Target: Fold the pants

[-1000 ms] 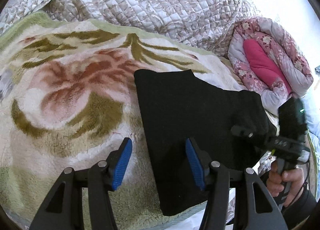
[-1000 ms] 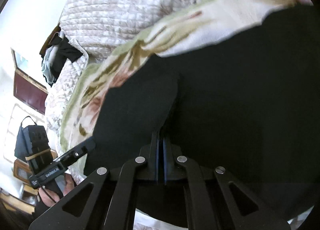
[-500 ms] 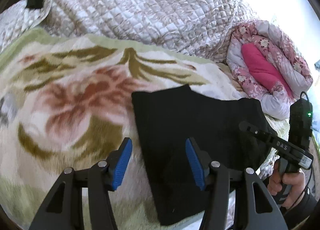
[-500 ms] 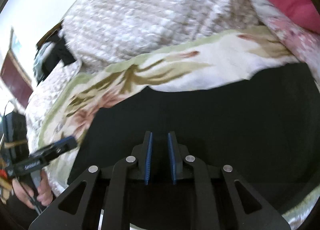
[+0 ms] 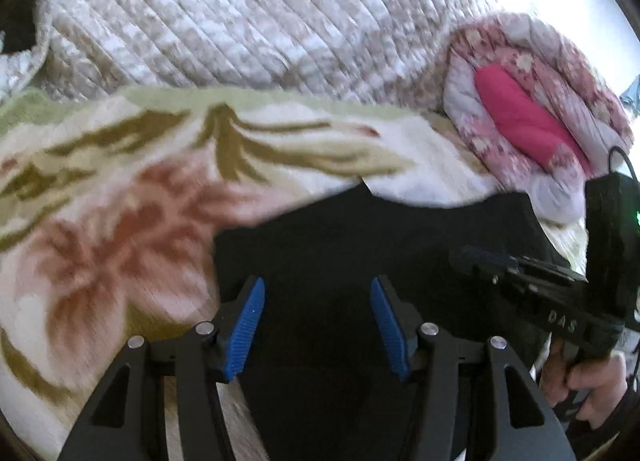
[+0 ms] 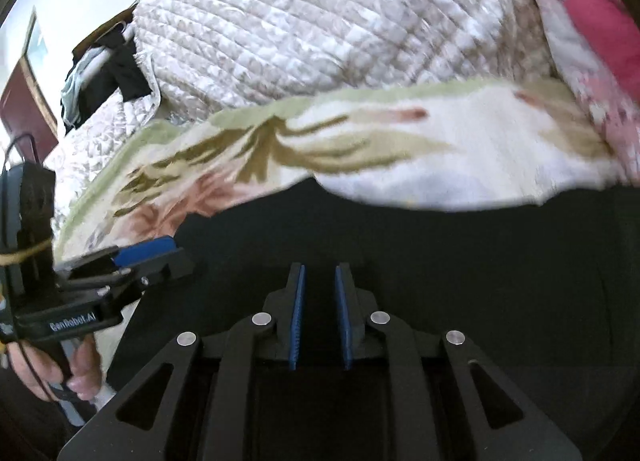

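The black pants (image 5: 360,245) lie folded flat on a floral blanket (image 5: 120,189) on the bed; they also fill the lower half of the right wrist view (image 6: 460,253). My left gripper (image 5: 316,301) is open and empty, just above the pants' left part. My right gripper (image 6: 319,293) is open by a narrow gap with nothing between its blue pads, low over the pants. The right gripper shows at the right of the left wrist view (image 5: 532,285). The left gripper shows at the left of the right wrist view (image 6: 132,261).
A quilted beige bedspread (image 5: 240,21) rises behind the blanket. A rolled pink floral quilt (image 5: 528,101) lies at the far right. Dark clothes (image 6: 104,73) hang at the far left in the right wrist view. The blanket's front edge is near my hands.
The right gripper, shut on the pants a second ago, has let go and opened slightly. The left gripper has moved right, over the pants, still open.
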Tool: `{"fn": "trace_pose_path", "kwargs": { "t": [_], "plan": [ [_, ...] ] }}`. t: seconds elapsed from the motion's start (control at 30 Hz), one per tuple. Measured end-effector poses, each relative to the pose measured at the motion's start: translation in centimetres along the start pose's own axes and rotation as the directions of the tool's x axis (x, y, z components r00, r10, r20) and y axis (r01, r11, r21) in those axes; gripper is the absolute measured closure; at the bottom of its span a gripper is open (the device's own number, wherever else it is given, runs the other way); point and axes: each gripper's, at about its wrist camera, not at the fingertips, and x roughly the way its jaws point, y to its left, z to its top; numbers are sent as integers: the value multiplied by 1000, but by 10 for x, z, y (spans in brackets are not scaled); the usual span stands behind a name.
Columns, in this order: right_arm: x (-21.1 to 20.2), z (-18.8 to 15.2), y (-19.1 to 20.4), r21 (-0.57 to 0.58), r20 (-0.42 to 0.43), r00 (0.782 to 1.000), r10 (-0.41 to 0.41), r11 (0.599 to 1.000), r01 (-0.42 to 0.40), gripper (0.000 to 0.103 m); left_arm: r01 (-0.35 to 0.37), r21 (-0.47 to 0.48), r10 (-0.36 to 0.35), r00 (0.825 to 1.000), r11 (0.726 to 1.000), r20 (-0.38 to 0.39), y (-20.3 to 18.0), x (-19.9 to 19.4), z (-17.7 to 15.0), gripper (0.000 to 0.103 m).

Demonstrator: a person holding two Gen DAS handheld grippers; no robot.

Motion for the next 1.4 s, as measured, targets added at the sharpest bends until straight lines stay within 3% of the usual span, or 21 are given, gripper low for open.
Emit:
{"fn": "trace_pose_path", "kwargs": {
  "t": [0.13, 0.17, 0.27, 0.6, 0.73, 0.9, 1.0, 1.2, 1.27, 1.4],
  "plan": [
    [33, 5, -9, 14, -79, 995, -55, 998, 56, 86, -14, -21, 13, 999, 1000, -35, 12, 21, 7, 46],
    [30, 6, -12, 35, -70, 996, -49, 998, 52, 81, -13, -28, 11, 999, 1000, -49, 15, 27, 4, 46],
    [20, 3, -19, 57, -73, 996, -48, 997, 52, 81, -35, 17, 36, 999, 999, -27, 7, 23, 2, 46],
    [-40, -40, 7, -15, -3, 1000, 5, 1000, -5, 81, 15, 46, -15, 1000, 999, 2, -16, -26, -35, 46],
    [-31, -63, 18, -85, -86, 995, -40, 996, 33, 81, 23, 46, -23, 1000, 999, -14, -24, -39, -63, 46],
    [-40, -64, 20, -117, -44, 995, -88, 990, 82, 81, 19, 18, -19, 1000, 1000, -3, -25, -52, -75, 46],
    [-55, -69, 26, -113, -3, 1000, -24, 993, 23, 81, 15, -13, -14, 999, 1000, 31, -22, -64, -78, 46],
    [-45, -80, 33, -163, -57, 997, -58, 985, 48, 81, 9, -38, -8, 999, 999, 32, -18, -67, -86, 47],
    [-45, -79, 22, -123, -58, 994, -89, 989, 81, 81, 16, -30, -16, 1000, 999, 20, -19, -64, -88, 47],
    [-53, -74, -5, 59, -39, 999, -1, 998, 3, 81, 6, 0, -6, 1000, 1000, -4, -24, -60, -92, 47]
  ]
}}
